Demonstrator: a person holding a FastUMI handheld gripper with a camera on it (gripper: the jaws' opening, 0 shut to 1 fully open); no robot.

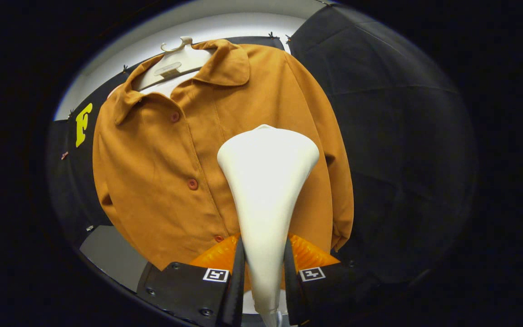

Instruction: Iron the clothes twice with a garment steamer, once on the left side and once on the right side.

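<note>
White plastic is what's clamped here: the steamer [266, 190] is held by its narrow neck, pinched between both fingers [236, 277] of the gripper [263, 272], one pressed against each side. The jaws are closed down to just the width of that neck, so only a slim gap is left, and it's taken up completely by the steamer. From the grip, the steamer flares out into a wide rounded head that's pointed straight ahead, up along the line of the fingers. The gripper is aimed pretty much level at the hanging garment, with the whole scene tilted a bit to one side.

On writing: a small square black-and-white marker [216, 274] is stuck on top of each finger block; no readable words or brand can be made out on the steamer or the clothes.

Just beyond the fingers, an orange ridged piece [309, 256] is seen on either side of the steamer's neck; what it is can't be told.

Past that, the shirt [161, 172], a mustard-brown button-up with a collar, is hung on a pale hanger [175, 56] against the black wall [388, 136]. The steamer head is placed in front of the shirt's right-of-placket panel, beside the row of reddish buttons [192, 184]. Whether the head is actually touching the fabric can't be judged from this angle.
</note>
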